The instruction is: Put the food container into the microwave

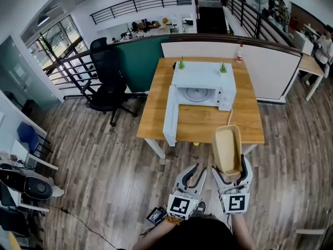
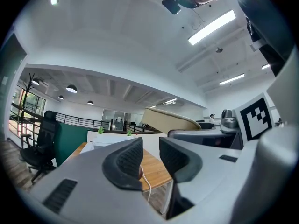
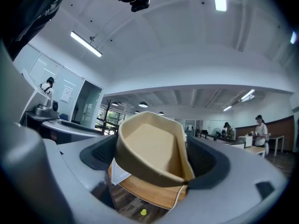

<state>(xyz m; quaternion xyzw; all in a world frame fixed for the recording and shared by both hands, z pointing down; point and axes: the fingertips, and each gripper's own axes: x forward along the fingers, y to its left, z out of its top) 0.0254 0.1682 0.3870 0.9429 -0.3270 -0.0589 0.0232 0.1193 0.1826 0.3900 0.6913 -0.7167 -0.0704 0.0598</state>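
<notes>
Only the head view shows the one microwave (image 1: 204, 85) at the tabletop's (image 1: 197, 125) far edge, its door (image 1: 170, 116) swung open and two plants (image 1: 181, 64) on top. The right gripper view shows the right tool (image 3: 153, 158) clamped on the single food container (image 3: 152, 141). The container juts beyond the jaws, over the tabletop's near edge by the right corner. The left tool's (image 2: 150, 160) jaws stand slightly apart, empty.

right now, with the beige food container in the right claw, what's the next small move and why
Probably carry the beige rectangular food container, gripped in the right claw, forward toward the white microwave on the wooden table: its door stands open, its cavity looks empty, and it sits well ahead.
</notes>
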